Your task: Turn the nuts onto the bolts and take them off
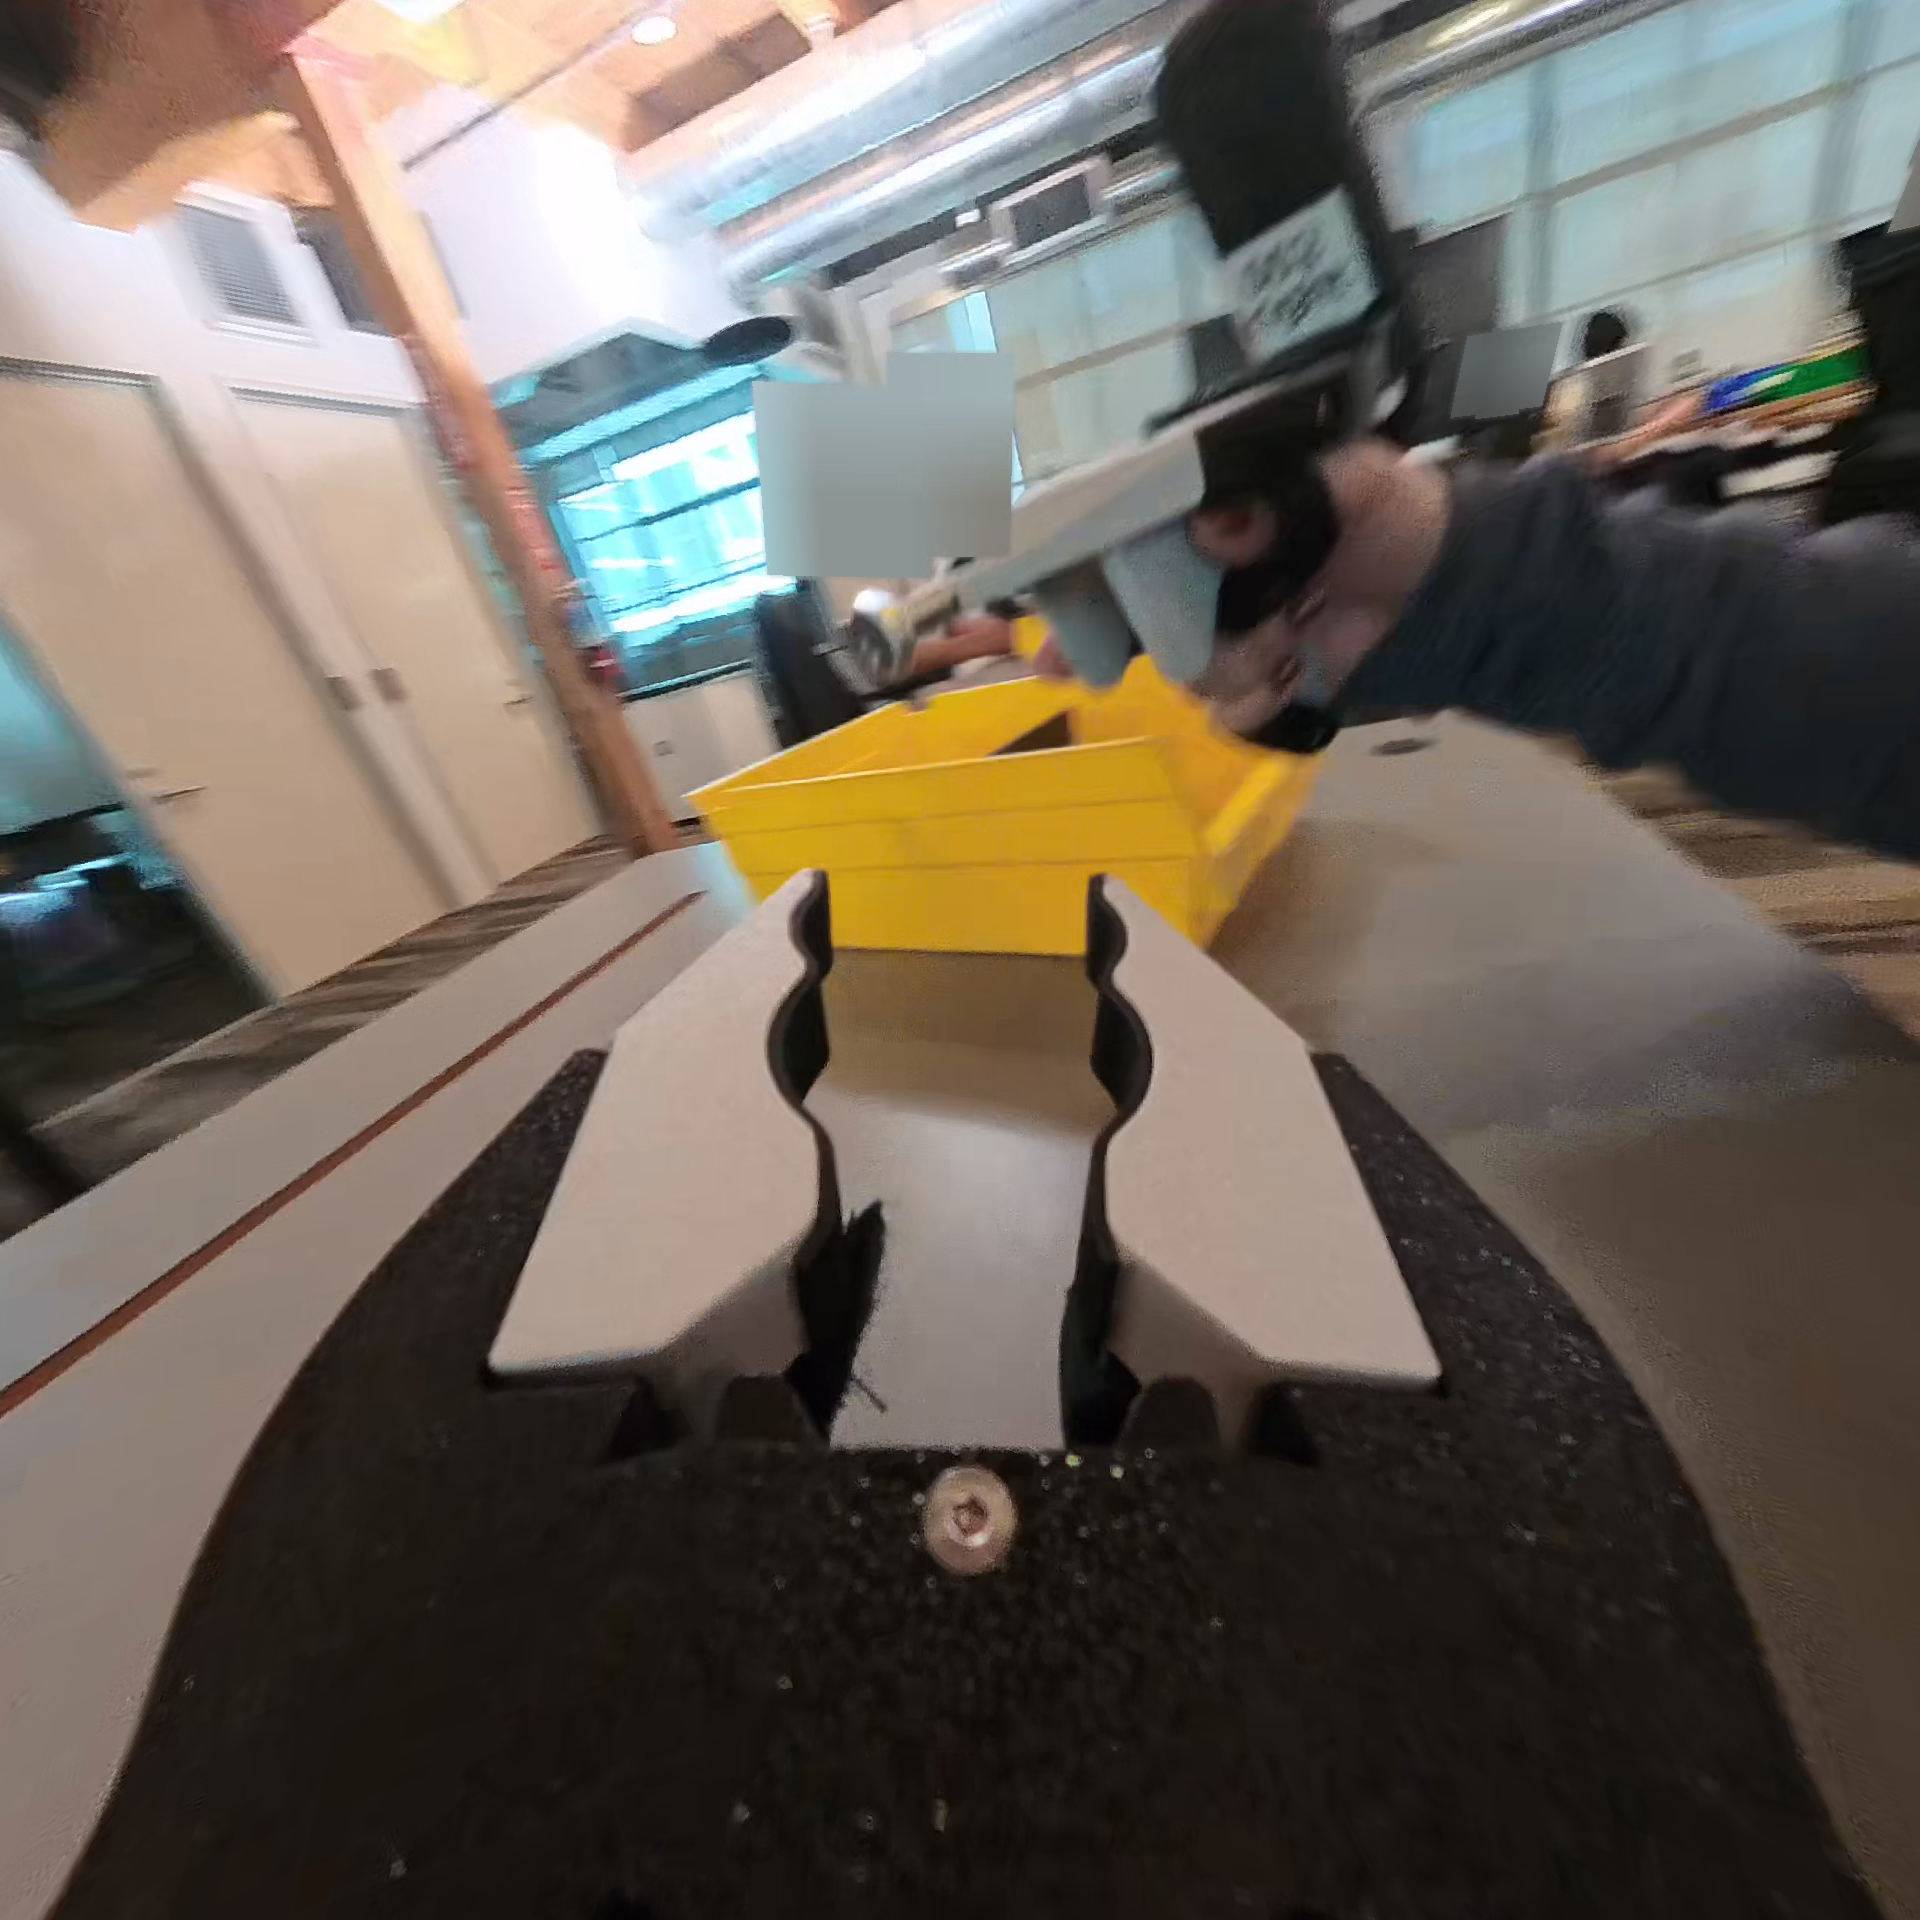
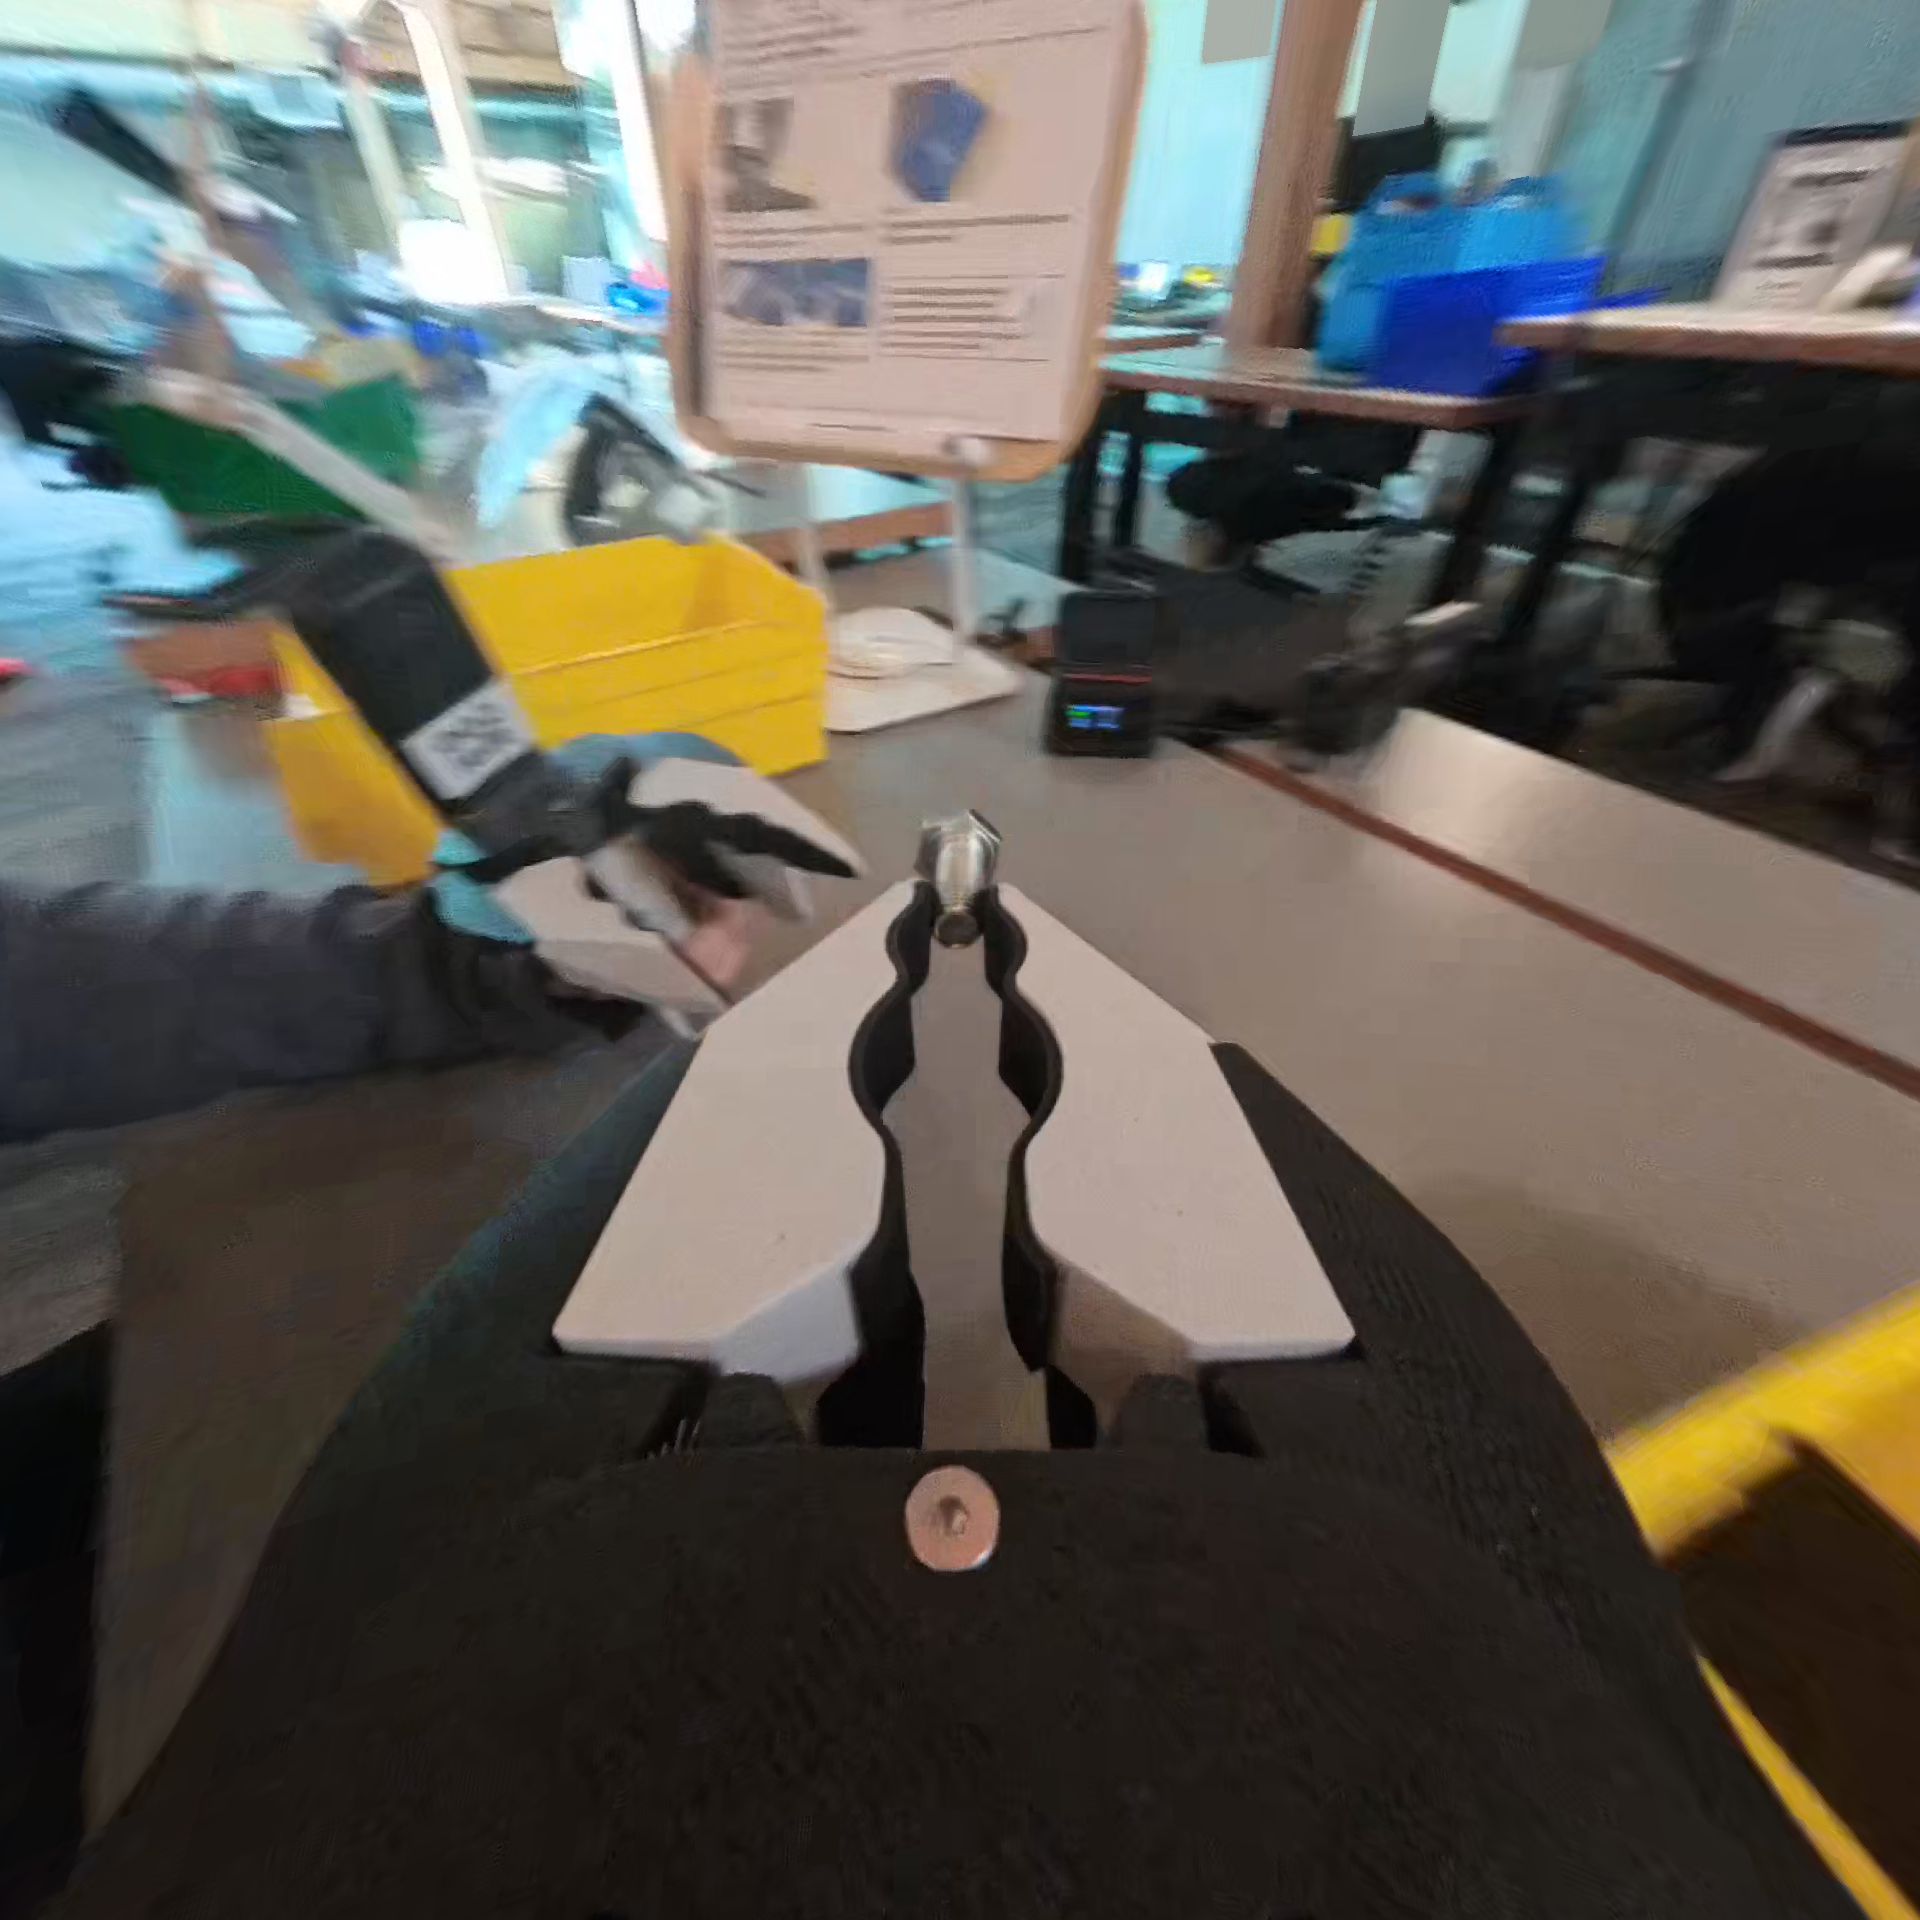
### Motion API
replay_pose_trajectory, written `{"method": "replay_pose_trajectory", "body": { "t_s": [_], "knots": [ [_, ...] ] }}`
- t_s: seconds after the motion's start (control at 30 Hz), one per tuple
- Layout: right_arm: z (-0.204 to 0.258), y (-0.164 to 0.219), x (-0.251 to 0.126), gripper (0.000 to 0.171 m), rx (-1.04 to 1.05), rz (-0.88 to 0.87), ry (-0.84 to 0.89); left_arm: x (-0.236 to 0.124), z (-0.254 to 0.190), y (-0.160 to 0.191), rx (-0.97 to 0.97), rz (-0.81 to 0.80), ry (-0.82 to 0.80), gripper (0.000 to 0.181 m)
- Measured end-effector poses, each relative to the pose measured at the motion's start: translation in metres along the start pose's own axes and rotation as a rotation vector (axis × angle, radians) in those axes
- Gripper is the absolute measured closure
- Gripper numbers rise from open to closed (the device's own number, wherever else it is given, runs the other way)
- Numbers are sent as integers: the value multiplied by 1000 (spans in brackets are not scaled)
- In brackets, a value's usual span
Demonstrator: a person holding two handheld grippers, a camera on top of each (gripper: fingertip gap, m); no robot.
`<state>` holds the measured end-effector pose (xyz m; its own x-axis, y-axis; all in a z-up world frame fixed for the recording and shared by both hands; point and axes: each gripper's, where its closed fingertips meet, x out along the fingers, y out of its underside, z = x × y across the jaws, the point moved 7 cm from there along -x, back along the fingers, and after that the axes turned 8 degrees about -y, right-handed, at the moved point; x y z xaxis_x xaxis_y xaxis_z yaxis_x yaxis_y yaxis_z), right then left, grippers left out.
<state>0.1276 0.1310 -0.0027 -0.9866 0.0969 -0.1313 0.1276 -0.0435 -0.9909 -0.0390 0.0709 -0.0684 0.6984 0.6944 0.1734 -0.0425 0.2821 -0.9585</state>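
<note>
Your left hand-held gripper [image 1: 958, 914] hangs low over bare grey table [image 1: 1455, 1039] with its fingers spread wide and nothing between them — the yellow bin [image 1: 966, 831] sits just ahead, open table to its right. Your right hand-held gripper [image 2: 954, 914] is closed at the tips on a silvery bolt [image 2: 958, 862], hex head pointing away, held above the table. A dark seam runs along the table's right side; behind stand a sign board [image 2: 894, 218] and a cluttered, blurred workshop.

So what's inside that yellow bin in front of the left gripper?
From the left wrist view, the yellow bin shows only a yellow divider and a dark gap. Its near wall hides the floor, so any nuts or bolts inside can't be seen.
</note>
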Motion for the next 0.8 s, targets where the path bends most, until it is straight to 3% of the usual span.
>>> {"method": "replay_pose_trajectory", "body": {
  "t_s": [0.07,0.17,0.3,0.37,0.43,0.63,0.77,0.8],
  "knots": [
    [-45,-11,-30,163,-18,155,288,-1,9,5,74,23,-124,134],
    [-116,-5,-71,163,40,542,631,-2,15,8,144,47,-219,138],
    [-179,28,-91,163,271,958,635,1,14,12,173,81,-240,142],
    [-195,40,-92,163,335,1050,616,3,11,14,178,98,-226,142],
    [-204,47,-90,161,374,1064,609,4,9,17,175,120,-206,140],
    [-190,30,-99,143,289,896,667,5,14,20,137,155,-222,134],
    [-144,8,-140,129,103,670,838,2,23,17,168,172,-294,126],
    [-132,7,-155,122,63,617,897,1,27,14,164,195,-328,116]
  ]
}}
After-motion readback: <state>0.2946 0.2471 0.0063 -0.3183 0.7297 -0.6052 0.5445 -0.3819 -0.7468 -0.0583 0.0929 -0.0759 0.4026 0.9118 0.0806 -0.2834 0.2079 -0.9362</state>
